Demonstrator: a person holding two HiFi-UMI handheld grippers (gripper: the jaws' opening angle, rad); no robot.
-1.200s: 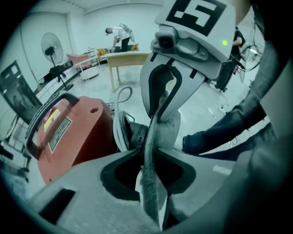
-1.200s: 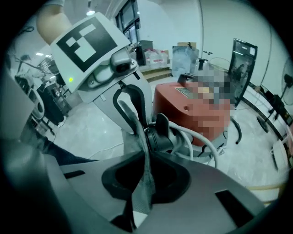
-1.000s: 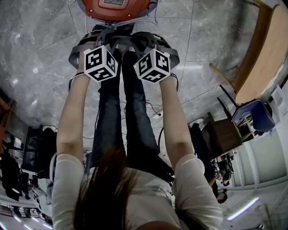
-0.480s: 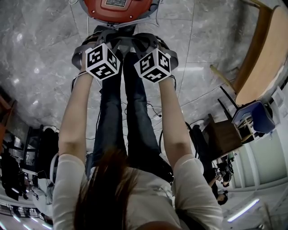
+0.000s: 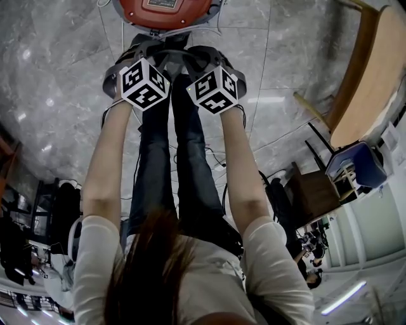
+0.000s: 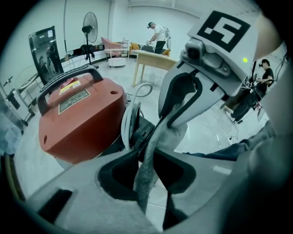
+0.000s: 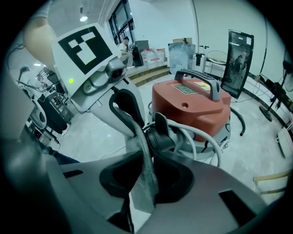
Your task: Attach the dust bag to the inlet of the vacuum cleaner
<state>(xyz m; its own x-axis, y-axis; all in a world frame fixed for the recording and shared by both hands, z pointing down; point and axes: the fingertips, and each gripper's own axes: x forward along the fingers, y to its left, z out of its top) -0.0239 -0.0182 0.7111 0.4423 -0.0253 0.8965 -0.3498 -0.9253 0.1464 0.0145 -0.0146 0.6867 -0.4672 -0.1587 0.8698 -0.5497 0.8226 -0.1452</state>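
Note:
The red vacuum cleaner (image 5: pixel 162 9) stands on the marble floor just beyond my hands. Its black inlet (image 7: pixel 161 132) sticks out at the near side, and in the left gripper view the inlet (image 6: pixel 143 132) lies right behind the cloth. The grey cloth dust bag (image 6: pixel 176 132) hangs against it. My left gripper (image 6: pixel 147 155) is shut on one edge of the bag. My right gripper (image 7: pixel 147 157) pinches the other edge of the dust bag (image 7: pixel 145 183); its jaws have just been opening a little, with the cloth still between them. In the head view both marker cubes (image 5: pixel 144 84) (image 5: pixel 216 91) sit side by side.
A white hose (image 7: pixel 208 141) loops round the vacuum's base. A wooden table (image 5: pixel 374 82) and a blue seat (image 5: pixel 355 162) stand to the right. My legs (image 5: pixel 184 159) are below the grippers. A standing fan (image 6: pixel 90 23) and a dark panel (image 6: pixel 46 50) are farther off.
Both marker cubes have rolled slightly. The hands stay in the same spot against the vacuum, and the cloth stays in both grippers.

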